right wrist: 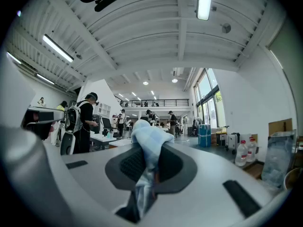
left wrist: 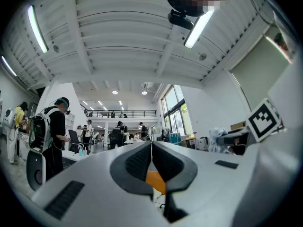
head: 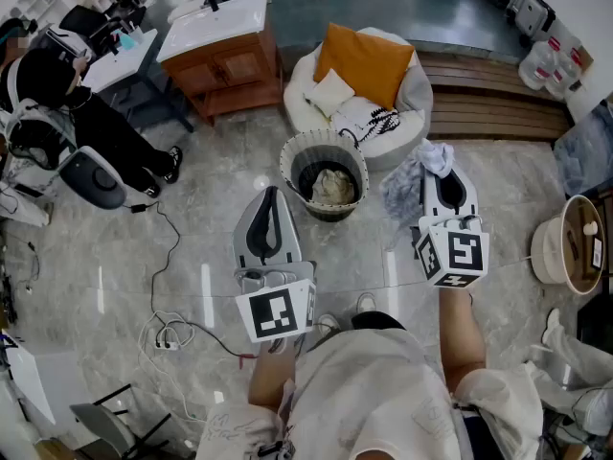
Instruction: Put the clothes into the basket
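R gripper (head: 443, 172) jaws nearly together, pinching light-blue cloth (head: 409, 182) held just right of basket (head: 291, 153); L gripper (head: 270, 193) jaws pressed together, empty, beside basket's near-left rim.

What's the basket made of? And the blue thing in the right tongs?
The basket looks like soft woven fabric, matte, its rim wavy; hard to be sure. The blue thing looks like soft cloth: it wrinkles and droops, pinched in the right tongs.

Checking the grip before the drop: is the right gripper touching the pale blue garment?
Touching. The right gripper view shows the pale blue garment pinched between the fingers of the right gripper, with cloth bulging out above them.
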### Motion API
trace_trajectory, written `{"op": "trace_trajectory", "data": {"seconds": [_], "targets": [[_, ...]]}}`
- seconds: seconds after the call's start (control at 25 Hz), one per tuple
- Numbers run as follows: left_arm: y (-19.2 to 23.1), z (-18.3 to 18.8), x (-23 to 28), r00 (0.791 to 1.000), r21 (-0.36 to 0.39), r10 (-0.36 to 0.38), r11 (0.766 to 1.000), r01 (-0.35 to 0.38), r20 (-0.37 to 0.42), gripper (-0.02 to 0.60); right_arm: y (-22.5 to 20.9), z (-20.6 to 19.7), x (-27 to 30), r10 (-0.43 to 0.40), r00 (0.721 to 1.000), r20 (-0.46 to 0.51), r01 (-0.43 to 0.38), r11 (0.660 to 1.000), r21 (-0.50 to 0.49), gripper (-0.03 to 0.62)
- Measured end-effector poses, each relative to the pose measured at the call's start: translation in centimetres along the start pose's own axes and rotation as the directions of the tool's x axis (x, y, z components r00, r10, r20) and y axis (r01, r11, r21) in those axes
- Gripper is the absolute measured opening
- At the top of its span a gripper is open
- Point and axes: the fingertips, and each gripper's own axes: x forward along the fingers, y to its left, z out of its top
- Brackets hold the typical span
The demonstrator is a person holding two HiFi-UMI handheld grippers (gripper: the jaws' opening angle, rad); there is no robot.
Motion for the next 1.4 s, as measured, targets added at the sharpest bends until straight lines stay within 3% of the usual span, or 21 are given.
{"op": "trace_trajectory", "data": {"seconds": [0.48,0.96,1.4], "targets": [[0.8,0.9,-5.9,0.999,0.016,-0.037,0.999,0.037,0.010,0.008,5.1,1.0,-6.4,0.012,0.999,0.041,-0.013,1.000,0.014,0.028],[5.6,-0.1,-11.1,1.000,0.026,0.022,0.999,-0.022,-0.014,0.008,11.1,2.6,-8.3,0.061,0.994,0.090,-0.060,0.998,-0.014,0.029],[7.8,-1.4,-12.9,0.997,0.017,0.067,0.998,-0.067,-0.029,0.008,13.4,2.1,-8.6,0.105,0.991,0.083,-0.104,0.994,-0.011,0.031]]}}
